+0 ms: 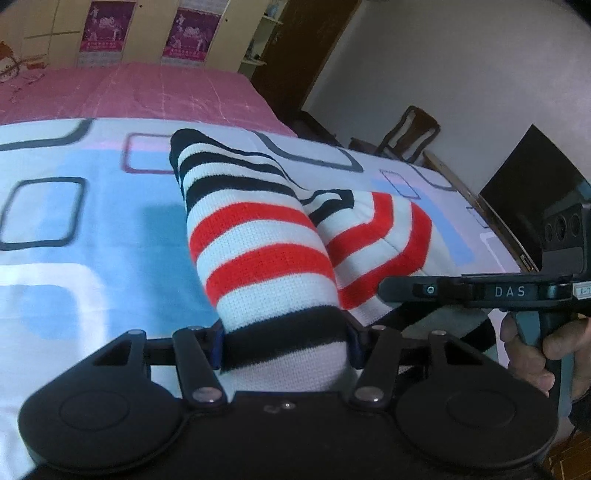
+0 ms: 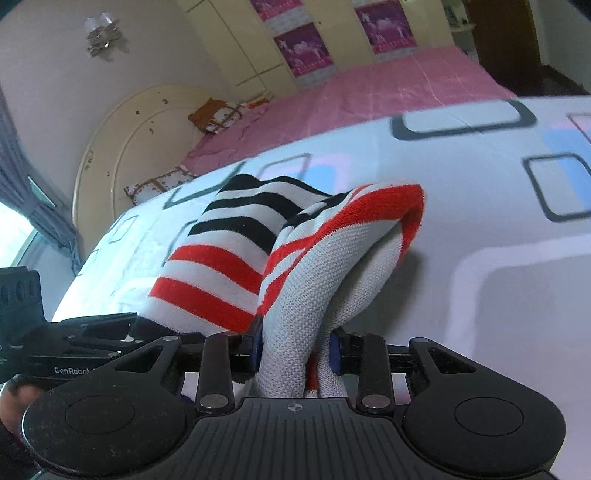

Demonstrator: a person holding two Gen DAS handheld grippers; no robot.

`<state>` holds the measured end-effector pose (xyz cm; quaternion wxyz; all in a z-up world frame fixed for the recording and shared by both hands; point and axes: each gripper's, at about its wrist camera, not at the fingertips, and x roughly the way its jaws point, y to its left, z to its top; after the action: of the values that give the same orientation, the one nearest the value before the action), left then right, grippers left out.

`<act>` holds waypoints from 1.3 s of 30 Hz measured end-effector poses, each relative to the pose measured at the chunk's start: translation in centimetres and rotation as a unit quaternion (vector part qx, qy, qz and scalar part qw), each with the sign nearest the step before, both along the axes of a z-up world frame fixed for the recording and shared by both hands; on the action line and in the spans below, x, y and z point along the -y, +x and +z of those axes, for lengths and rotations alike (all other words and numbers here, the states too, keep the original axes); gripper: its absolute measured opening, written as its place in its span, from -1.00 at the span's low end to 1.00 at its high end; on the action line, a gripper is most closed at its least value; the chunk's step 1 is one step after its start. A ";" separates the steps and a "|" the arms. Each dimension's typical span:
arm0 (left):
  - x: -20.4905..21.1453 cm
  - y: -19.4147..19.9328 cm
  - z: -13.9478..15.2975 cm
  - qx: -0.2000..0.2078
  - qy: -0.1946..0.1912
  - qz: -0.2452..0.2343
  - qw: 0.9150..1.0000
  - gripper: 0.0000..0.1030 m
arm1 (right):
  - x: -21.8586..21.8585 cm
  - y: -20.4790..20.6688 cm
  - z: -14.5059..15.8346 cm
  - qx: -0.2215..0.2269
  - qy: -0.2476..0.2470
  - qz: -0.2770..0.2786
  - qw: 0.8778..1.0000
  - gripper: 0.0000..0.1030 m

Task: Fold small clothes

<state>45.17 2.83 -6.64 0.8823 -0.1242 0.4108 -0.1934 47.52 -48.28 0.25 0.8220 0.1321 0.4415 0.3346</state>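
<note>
A small knitted garment (image 1: 258, 236) with red, white and black stripes lies bunched on the bed. My left gripper (image 1: 286, 347) is shut on its near black-and-white edge. My right gripper (image 2: 297, 350) is shut on another part of the same garment (image 2: 295, 258), a white and red fold that rises from the jaws. In the left wrist view the right gripper (image 1: 384, 290) comes in from the right beside the cloth, a hand on its handle. In the right wrist view the left gripper (image 2: 133, 321) shows at the lower left against the garment.
The bed has a white and blue sheet (image 1: 92, 229) with dark rounded squares and a pink cover (image 1: 147, 92) behind. A wardrobe (image 1: 147, 33) stands at the back. A chair (image 1: 406, 133) and a dark screen (image 1: 532, 184) are to the right. A round headboard (image 2: 122, 147) and pillows are on the left.
</note>
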 end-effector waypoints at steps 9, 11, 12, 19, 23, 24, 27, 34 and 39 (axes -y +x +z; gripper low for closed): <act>-8.9 -4.4 0.8 0.001 0.004 0.033 0.999 0.09 | -11.1 -3.0 0.6 0.003 0.004 0.032 0.999 -0.35; -10.9 -5.2 0.7 -0.003 0.004 0.043 0.999 0.09 | -13.3 -3.6 0.3 0.001 0.005 0.042 0.999 -0.35; -11.8 -5.5 0.6 -0.004 0.004 0.048 0.999 0.09 | -14.5 -3.9 0.2 0.000 0.005 0.046 0.999 -0.35; -16.6 -6.7 -1.3 -0.020 -0.007 0.077 0.997 0.09 | -20.7 -4.2 -2.0 -0.014 0.004 0.067 0.998 -0.35; -18.1 -6.1 -3.9 -0.045 -0.030 0.095 0.994 0.13 | -22.2 -3.4 -5.2 -0.028 -0.008 0.069 0.997 -0.35; -18.1 -6.0 -4.6 -0.048 -0.036 0.099 0.993 0.17 | -22.1 -3.2 -6.2 -0.038 -0.015 0.065 0.997 -0.34; -18.9 -6.5 -5.5 -0.042 -0.050 0.107 0.992 0.25 | -21.0 -2.8 -8.2 -0.062 0.008 0.051 0.997 -0.32; -20.1 -7.4 -5.3 -0.041 -0.058 0.096 0.993 0.44 | -20.7 -1.7 -8.2 -0.084 0.020 0.042 0.995 -0.02; -21.7 -8.8 -2.1 0.017 -0.008 0.107 0.994 0.46 | -17.4 -2.0 -4.6 -0.017 -0.007 -0.009 1.000 0.27</act>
<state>36.39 24.52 -8.74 0.9039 -0.1711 0.3781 -0.1036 45.51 -30.91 -4.32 0.8180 0.1363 0.4568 0.3220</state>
